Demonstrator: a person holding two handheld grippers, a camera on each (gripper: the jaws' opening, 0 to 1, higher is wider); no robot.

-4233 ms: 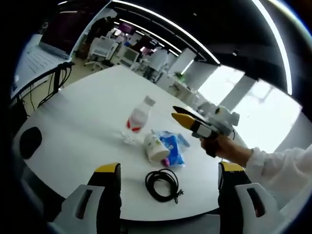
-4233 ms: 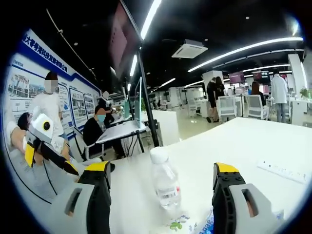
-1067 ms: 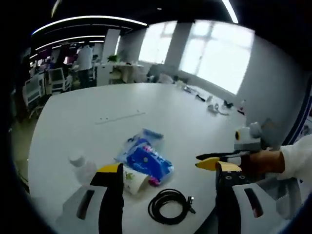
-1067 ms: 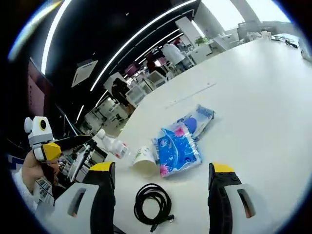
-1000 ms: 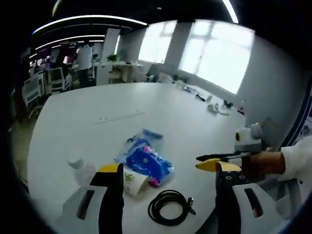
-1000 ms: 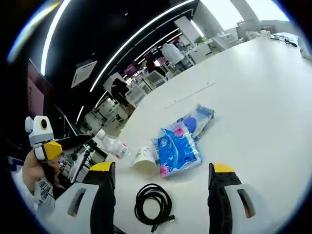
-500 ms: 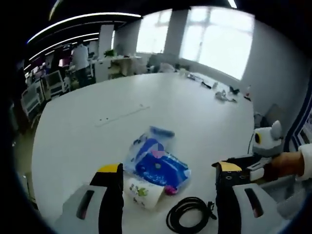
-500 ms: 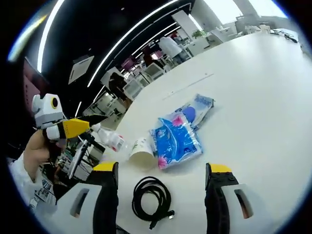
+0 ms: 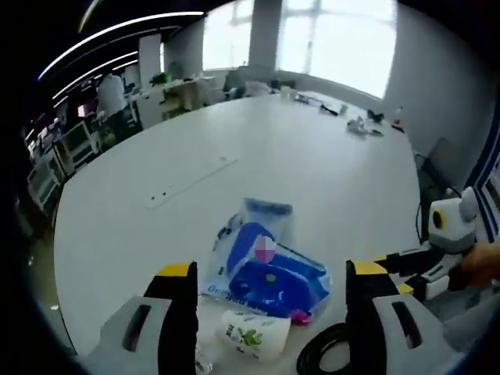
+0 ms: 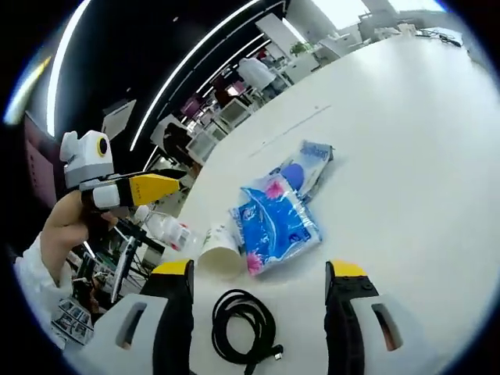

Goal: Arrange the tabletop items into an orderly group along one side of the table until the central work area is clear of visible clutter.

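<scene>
Four items sit bunched on the white surface [image 10: 406, 156]: a blue packet [image 10: 273, 223], a second blue packet [image 10: 306, 166] just beyond it, a paper cup [image 10: 219, 251] lying on its side against the near packet, and a coiled black cable [image 10: 242, 322] close to your edge. A clear bottle [image 10: 162, 228] lies further left, partly behind your left tool [image 10: 160, 187].

Since half a second ago your left tool has come down and forward: in the left gripper view the near packet [image 9: 269, 277] and cup [image 9: 254, 334] now sit larger between its jaws, and the cable [image 9: 332, 355] has slid to the lower right. Your right tool [image 10: 258, 289] has barely shifted, framing cable and cup. That reads as you closing in for a first pick; nothing has been relocated yet, so the middle is as cluttered as it was.

Both tools have their jaws spread apart, and nothing is held in either. Your right tool [image 9: 418, 269] shows at the right edge of the left gripper view.

Most of the surface is bare; a thin strip [image 9: 187, 178] lies in the left middle and small objects [image 9: 363, 125] rest at the upper right, too small to name. Behind is an open office with ceiling light strips, windows, chairs and people standing in the upper left.
</scene>
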